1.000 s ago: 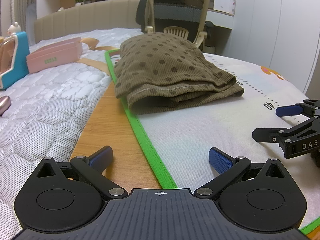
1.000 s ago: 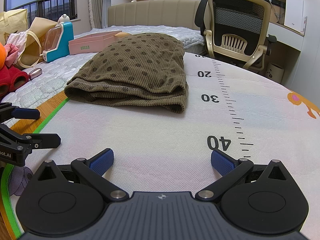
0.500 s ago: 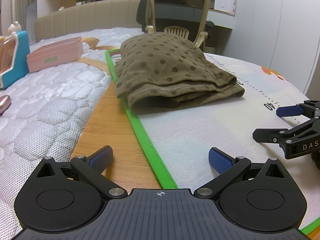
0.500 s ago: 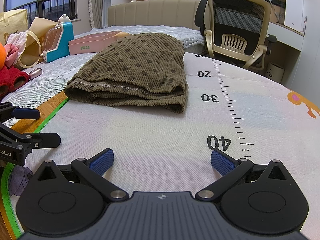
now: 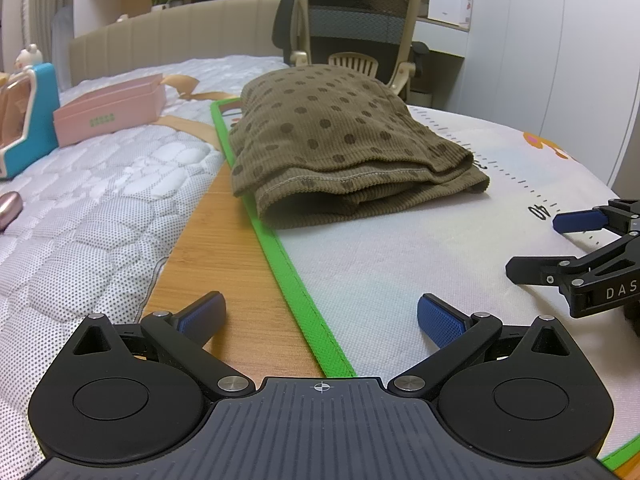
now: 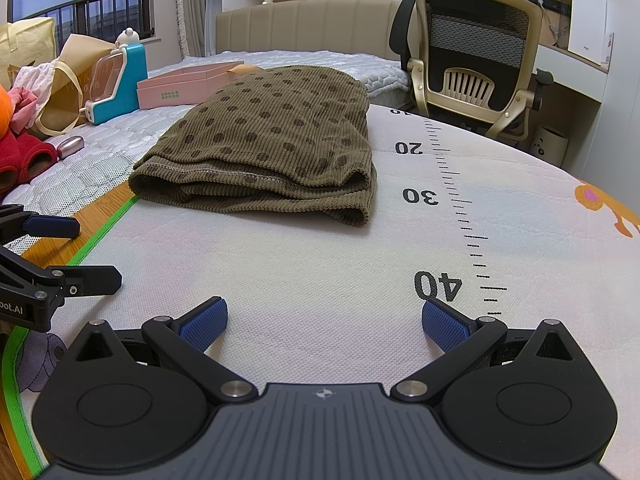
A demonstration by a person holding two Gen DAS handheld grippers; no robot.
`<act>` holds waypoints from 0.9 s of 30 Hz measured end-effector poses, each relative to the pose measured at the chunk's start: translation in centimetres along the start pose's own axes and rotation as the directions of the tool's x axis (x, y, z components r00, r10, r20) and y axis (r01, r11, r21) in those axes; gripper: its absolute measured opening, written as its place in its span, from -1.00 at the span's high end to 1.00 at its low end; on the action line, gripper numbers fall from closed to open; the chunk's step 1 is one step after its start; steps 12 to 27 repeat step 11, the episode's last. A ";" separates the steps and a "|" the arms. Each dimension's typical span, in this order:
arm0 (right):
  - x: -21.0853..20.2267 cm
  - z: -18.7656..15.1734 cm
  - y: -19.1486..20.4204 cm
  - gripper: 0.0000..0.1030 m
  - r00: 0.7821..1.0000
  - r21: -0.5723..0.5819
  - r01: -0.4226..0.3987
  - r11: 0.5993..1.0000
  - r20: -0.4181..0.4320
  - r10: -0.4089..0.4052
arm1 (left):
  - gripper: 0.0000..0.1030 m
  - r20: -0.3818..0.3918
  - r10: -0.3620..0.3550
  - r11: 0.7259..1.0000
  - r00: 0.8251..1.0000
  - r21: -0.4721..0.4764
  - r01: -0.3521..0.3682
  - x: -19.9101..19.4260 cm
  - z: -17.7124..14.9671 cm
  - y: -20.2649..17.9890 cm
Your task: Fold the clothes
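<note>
Both tongs stand with their blue-padded fingers spread wide and nothing between them. Left tongs hover low over the green border of a white mat, one finger above bare wood, the other above the mat. Right tongs sit over the mat near the printed "40". Each pair shows in the other's view: the right tongs at the right edge, lettered "DAS" before the frame cuts it, the left tongs at the left edge, lettered "oot.AI".

Ahead of both, well apart from the fingers, lies the folded garment, olive ribbed cloth with darker dots, stacked in several layers with a stitched hem facing the cameras. It rests on the mat, its left side lapping over the green border. Nothing lies between the tongs and it.

A ruler scale runs down the mat, reading "20", "30", "40". An orange cartoon print marks the mat's right side. The wooden bench under the mat meets a quilted white bed. On the bed sit a pink box with a small green label too small to read, a blue and white case, a paper bag and red slippers. Behind the garment stands a beige and black office chair.
</note>
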State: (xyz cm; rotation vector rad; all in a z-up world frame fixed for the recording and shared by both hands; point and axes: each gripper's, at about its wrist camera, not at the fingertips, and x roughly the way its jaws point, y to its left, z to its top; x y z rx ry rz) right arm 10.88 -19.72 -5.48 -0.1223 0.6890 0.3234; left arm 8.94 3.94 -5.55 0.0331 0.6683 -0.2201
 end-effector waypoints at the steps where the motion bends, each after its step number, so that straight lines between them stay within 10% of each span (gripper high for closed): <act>1: 0.0 0.0 0.0 -1.00 1.000 0.000 0.000 1.000 0.000 0.000 | -1.00 0.001 0.000 1.000 1.000 -0.003 0.000 0.0 0.0 0.0; 27: -0.1 0.0 -0.2 -1.00 1.000 -0.002 0.000 1.000 0.000 0.000 | -1.00 0.009 -0.012 1.000 1.000 -0.023 0.012 -0.2 0.0 0.4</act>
